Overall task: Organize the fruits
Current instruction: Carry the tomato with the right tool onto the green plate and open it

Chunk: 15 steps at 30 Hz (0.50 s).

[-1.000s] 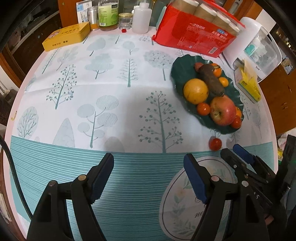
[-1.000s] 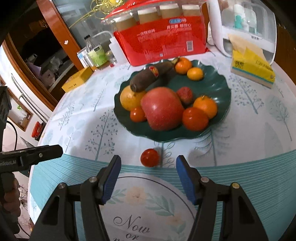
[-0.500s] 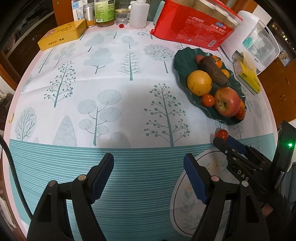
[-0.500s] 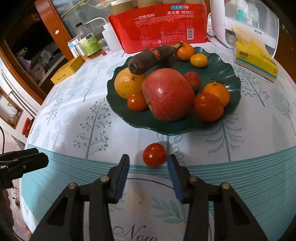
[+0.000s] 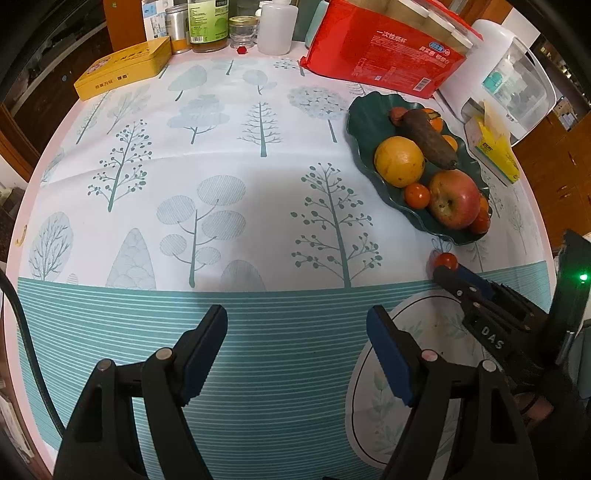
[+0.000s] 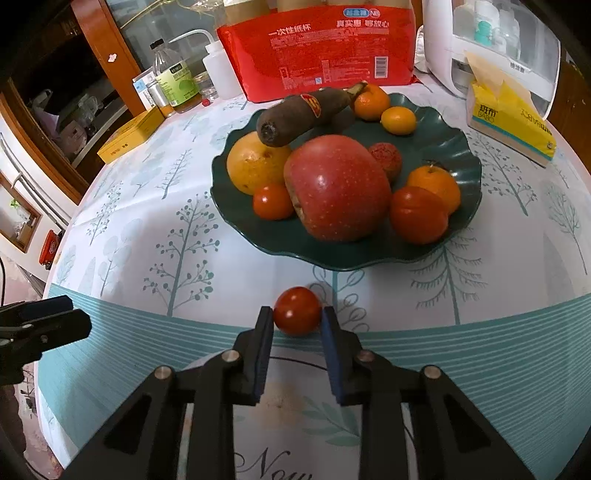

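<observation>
A small red tomato [image 6: 297, 311] rests on the tablecloth just in front of the dark green plate [image 6: 458, 155]. My right gripper [image 6: 297, 314] is shut on the tomato, one blue pad on each side. The plate holds a red apple [image 6: 338, 197], a yellow orange [image 6: 255, 166], a dark brown banana [image 6: 306, 112], tomatoes and small citrus. In the left wrist view the same tomato [image 5: 446, 261] sits at the tip of the right gripper [image 5: 452, 271]. My left gripper [image 5: 295, 349] hangs open over the striped cloth, nothing between its pads.
A red pack of paper cups [image 6: 325, 48], a yellow tissue box [image 6: 513, 122] and a white appliance [image 5: 506, 70] stand behind the plate. Bottles and jars [image 5: 207, 22] and a yellow tin [image 5: 123, 68] line the far edge.
The right gripper's jaws came together from wide apart until they pressed on the small tomato, after edging forward toward it. The left gripper stayed open and hardly moved.
</observation>
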Each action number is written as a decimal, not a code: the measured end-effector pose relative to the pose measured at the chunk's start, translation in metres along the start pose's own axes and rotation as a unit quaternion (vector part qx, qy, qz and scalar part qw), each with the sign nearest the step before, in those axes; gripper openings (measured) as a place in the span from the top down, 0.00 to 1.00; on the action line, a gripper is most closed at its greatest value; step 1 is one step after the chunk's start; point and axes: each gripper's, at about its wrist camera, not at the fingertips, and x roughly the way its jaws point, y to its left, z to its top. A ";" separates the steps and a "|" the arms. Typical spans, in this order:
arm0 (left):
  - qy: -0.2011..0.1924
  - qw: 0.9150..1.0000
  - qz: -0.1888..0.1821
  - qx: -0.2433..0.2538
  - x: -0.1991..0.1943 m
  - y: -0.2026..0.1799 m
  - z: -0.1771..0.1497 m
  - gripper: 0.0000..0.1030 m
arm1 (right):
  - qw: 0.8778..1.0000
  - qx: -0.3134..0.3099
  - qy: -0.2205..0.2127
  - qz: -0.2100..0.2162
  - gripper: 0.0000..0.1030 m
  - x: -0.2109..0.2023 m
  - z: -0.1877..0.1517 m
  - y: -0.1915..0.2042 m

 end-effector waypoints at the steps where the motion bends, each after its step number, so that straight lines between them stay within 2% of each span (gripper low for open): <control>1: 0.000 1.000 -0.001 0.000 0.000 0.000 0.000 0.26 | 1.000 -0.001 -0.002 0.001 0.75 -0.003 0.000 0.000; 15: 0.001 1.000 -0.018 0.013 0.005 -0.009 -0.002 0.26 | 0.996 0.000 -0.081 -0.022 0.75 -0.064 0.042 -0.025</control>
